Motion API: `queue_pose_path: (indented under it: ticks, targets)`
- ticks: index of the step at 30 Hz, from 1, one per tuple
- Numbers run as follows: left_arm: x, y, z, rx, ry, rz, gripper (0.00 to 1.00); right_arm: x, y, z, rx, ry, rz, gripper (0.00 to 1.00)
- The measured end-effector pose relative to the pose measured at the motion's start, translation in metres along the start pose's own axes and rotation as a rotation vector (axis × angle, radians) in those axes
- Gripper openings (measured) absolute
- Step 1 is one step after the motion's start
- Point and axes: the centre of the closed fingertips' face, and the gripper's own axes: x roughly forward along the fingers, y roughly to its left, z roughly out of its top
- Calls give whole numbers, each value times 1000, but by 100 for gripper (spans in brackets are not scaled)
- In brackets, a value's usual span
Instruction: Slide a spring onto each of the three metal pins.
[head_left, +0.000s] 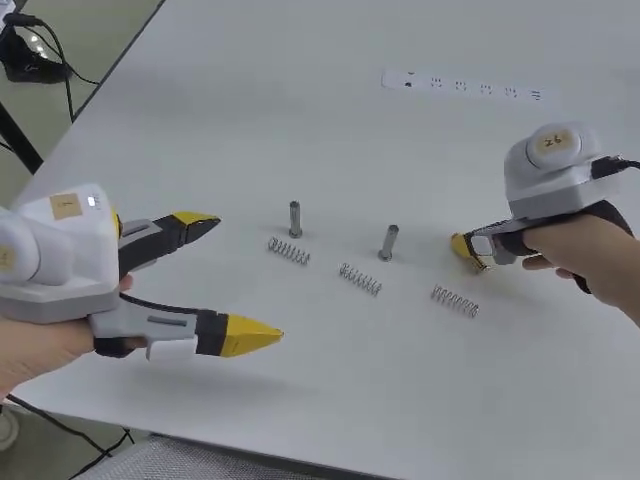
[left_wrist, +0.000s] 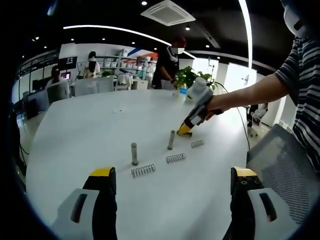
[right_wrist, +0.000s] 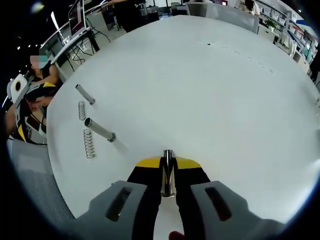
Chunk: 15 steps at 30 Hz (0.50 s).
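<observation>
Two metal pins stand upright on the white table (head_left: 300, 110): one pin (head_left: 295, 218) to the left, the other pin (head_left: 389, 242) at the middle. Three springs lie flat in front of them: the left spring (head_left: 288, 250), the middle spring (head_left: 360, 279) and the right spring (head_left: 454, 301). My right gripper (head_left: 468, 250) is low over the table beyond the right spring, shut on a third pin (right_wrist: 168, 177) that stands out between its yellow tips. My left gripper (head_left: 235, 280) is open and empty, left of the row; its jaws frame the pins and springs (left_wrist: 143, 170).
A white power strip (head_left: 462, 88) lies at the far side of the table. The table's near edge runs under my left gripper. Cables and a dark device (head_left: 25, 50) sit off the table's far left corner. People and desks are in the room behind.
</observation>
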Motion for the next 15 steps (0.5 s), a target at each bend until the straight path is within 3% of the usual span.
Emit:
queue_pose_path:
  ticks: [15]
  targets:
    - [3, -1, 1, -8, -9, 5, 95, -14, 2, 5, -4, -91, 21, 10]
